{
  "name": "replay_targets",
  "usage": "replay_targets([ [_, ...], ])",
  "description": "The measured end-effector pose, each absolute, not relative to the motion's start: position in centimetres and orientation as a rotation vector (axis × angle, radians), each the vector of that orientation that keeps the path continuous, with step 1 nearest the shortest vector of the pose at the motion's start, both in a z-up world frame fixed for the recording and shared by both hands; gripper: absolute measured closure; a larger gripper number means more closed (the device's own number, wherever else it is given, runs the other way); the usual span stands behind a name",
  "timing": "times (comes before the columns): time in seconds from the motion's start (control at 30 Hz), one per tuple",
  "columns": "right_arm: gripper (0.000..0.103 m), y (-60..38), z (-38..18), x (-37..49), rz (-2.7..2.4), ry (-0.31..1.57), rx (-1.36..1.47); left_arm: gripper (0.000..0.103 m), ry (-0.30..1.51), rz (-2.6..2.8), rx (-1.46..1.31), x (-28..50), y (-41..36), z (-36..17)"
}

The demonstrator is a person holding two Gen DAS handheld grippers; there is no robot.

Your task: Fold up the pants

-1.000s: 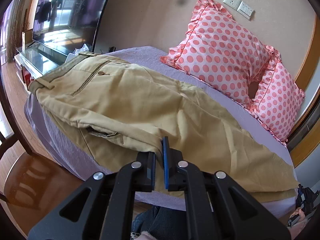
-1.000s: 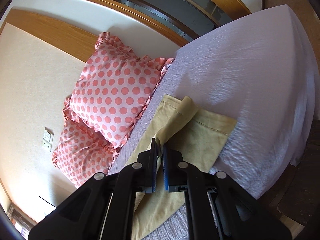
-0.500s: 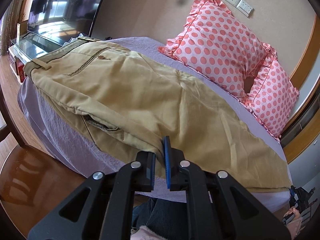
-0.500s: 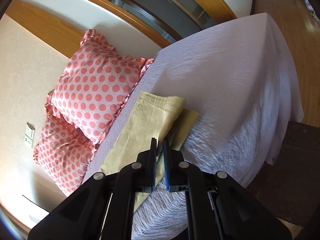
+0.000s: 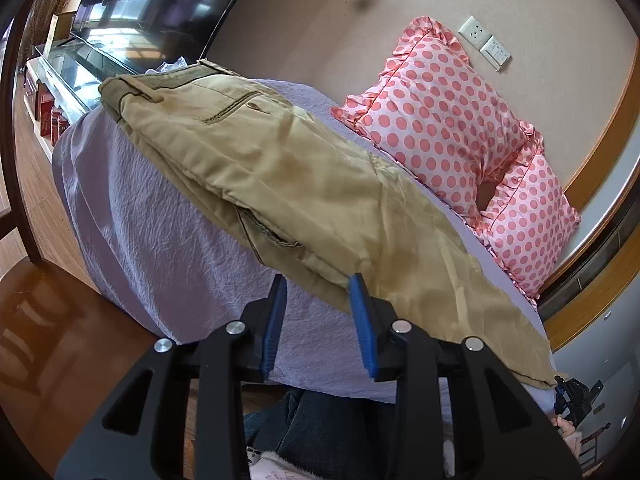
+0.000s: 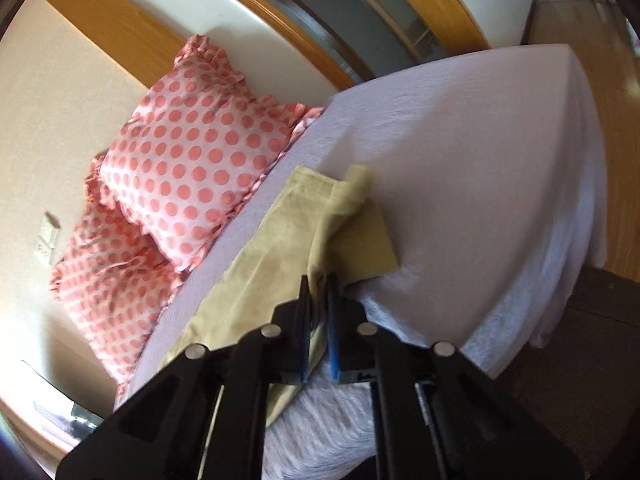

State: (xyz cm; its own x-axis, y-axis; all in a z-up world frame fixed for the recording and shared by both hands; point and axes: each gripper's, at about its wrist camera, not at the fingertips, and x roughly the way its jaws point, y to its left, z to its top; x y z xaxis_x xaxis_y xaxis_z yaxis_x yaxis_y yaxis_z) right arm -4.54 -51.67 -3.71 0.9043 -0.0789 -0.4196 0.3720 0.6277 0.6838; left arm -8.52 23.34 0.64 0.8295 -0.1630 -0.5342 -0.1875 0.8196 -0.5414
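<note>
The left gripper [image 5: 318, 294] is standing wide open, with its blue-padded fingers [image 5: 362, 312] spread apart and holding nothing. The right-hand pad is sitting against the near folded edge of the pants [image 5: 304, 184]; the left-hand pad is hanging over bare bedsheet. The right gripper [image 6: 319, 300] is standing nearly closed, with only a narrow gap between its pads, and a strip of the tan fabric is passing between them (a firm pinch cannot be confirmed, as this view is blurred).

The pants [image 6: 280, 248] are lying lengthwise along the near edge of the bed [image 5: 160, 240], folded so that one leg is resting on the other. The waistband is sitting at the bed's far left corner in the left wrist view, with a buttoned back pocket facing up. The leg cuffs are reaching toward the bed's near right corner, where the upper cuff is lying bunched and offset from the lower one.

Two pink polka-dot pillows [image 5: 440, 120] are leaning against the wall along the far edge of the bed. A television [image 5: 132, 4] is standing beyond the waistband end.
</note>
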Motion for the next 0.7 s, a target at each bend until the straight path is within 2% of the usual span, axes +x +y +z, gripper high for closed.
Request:
replay_targets([
  [0.07,0.097,-50.5,-2.2,-3.7,-0.226,0.333,0.829,0.062,0.586,0.002,-0.643,-8.9,23.7,0.4],
  [0.13,0.097,-47.9,0.4,-2.3,-0.146,0.3,0.751,0.052,0.561,-0.007,-0.665,-9.3,23.9,0.3],
  [0.27,0.097,-39.1,5.5,1.5,0.166,0.273,0.611,0.036,0.518,-0.042,-0.707,-9.7,23.8,0.4],
  [0.4,0.097,-27.4,6.6,4.0,0.552,0.36,0.491,0.033,0.517,-0.054,-0.721,-9.3,23.4,0.5],
  [0.53,0.095,-16.5,2.9,4.5,0.805,0.607,0.258,0.029,0.508,-0.089,-0.753,-8.9,23.1,0.2],
  [0.6,0.085,-13.9,0.8,3.9,0.824,0.702,0.172,0.027,0.507,-0.102,-0.761,-8.6,22.8,0.1],
  [0.63,0.075,-13.6,0.2,3.5,0.829,0.721,0.161,0.026,0.508,-0.105,-0.76,-8.5,22.7,0.1],
  [0.67,0.059,-13.8,-0.2,3.1,0.833,0.722,0.168,0.026,0.508,-0.109,-0.76,-8.3,22.6,0.1],
  [0.7,0.051,-14.4,-0.2,2.8,0.837,0.71,0.189,0.026,0.508,-0.113,-0.76,-8.0,22.5,0.0],
])
